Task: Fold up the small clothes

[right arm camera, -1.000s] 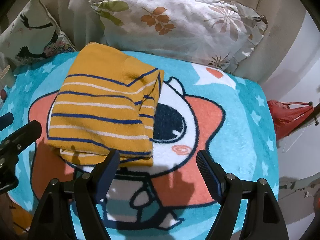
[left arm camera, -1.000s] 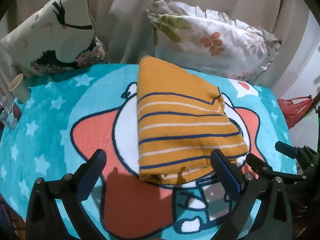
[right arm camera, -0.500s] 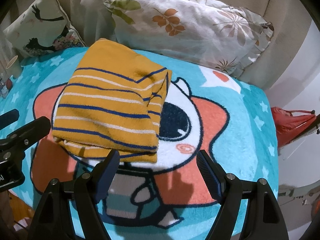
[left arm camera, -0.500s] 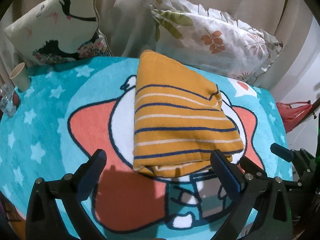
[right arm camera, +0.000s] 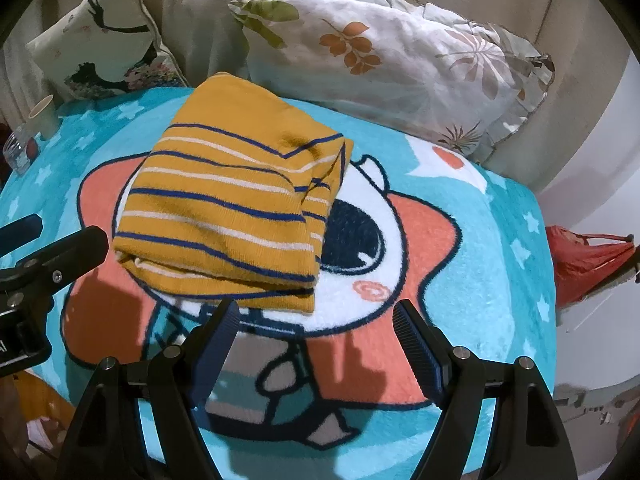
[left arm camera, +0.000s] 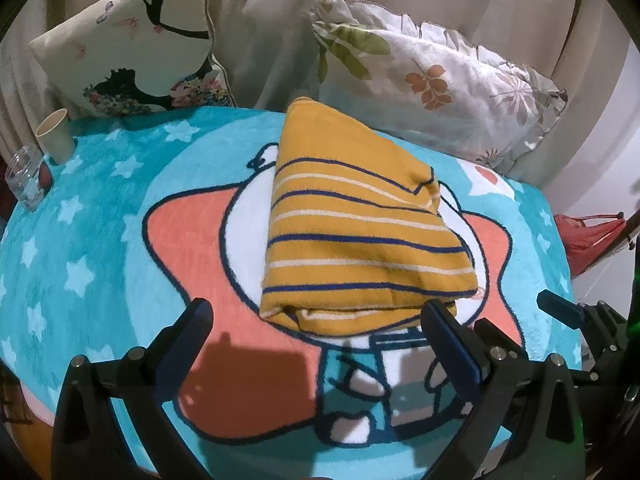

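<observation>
Both my grippers are empty and spread wide, nothing between the fingers. My left gripper [left arm camera: 320, 328] hangs just short of the near edge of the striped top [left arm camera: 360, 240], not touching it as far as I can tell; my right gripper [right arm camera: 316, 334] sits the same way, off the near right corner of the same garment [right arm camera: 232, 208]. The top is mustard with navy and cream stripes, lying in the middle of the cartoon blanket [left arm camera: 100, 240], over the white part of the star character. It's already folded into a compact, roughly rectangular bundle, several layers thick, layered edges showing along the near side and one flap edge visible on the right in the right wrist view. Looks a bit puffy and the far end tapers, so not perfectly square, but I'd call the fold itself done. What's left, by my guess: maybe a press or a tidy of the loose right flap, or move on to another garment, though I see no other clothes waiting in either view. Behind it, two pillows: floral pillow [right arm camera: 400, 56] and printed pillow [left arm camera: 132, 52]. Paper cup [left arm camera: 56, 136] and glass jar [left arm camera: 26, 182] at far left, well apart from the top.
</observation>
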Tool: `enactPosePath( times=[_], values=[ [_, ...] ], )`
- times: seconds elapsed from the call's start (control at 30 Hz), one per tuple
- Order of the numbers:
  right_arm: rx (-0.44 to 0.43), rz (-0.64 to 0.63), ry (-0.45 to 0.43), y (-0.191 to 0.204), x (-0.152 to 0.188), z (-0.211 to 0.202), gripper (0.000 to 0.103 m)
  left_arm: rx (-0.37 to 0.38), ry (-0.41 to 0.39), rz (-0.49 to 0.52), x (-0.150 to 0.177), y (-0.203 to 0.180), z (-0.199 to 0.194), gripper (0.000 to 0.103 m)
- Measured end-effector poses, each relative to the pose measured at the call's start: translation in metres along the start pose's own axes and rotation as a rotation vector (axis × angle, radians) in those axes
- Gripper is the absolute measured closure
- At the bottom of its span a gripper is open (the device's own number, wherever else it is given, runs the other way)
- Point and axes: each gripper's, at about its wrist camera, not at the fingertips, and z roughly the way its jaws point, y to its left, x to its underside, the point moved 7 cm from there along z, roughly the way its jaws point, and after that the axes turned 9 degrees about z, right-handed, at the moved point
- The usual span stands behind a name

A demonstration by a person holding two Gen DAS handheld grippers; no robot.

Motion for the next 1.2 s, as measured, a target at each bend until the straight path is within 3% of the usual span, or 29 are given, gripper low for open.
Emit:
enactPosePath(
  times=[0.7, 1.2],
  values=[
    [-0.041, -0.089, -0.065, -0.017, 0.024, -0.026, 0.020, -0.066, -0.100, -0.063, 0.027, -0.028, -0.043, 0.000],
    [-0.051, -0.048, -0.110, -0.049, 0.034, -0.040, 0.020, -0.067, -0.185, -0.008, 0.027, -0.063, -0.066, 0.000]
  ],
)
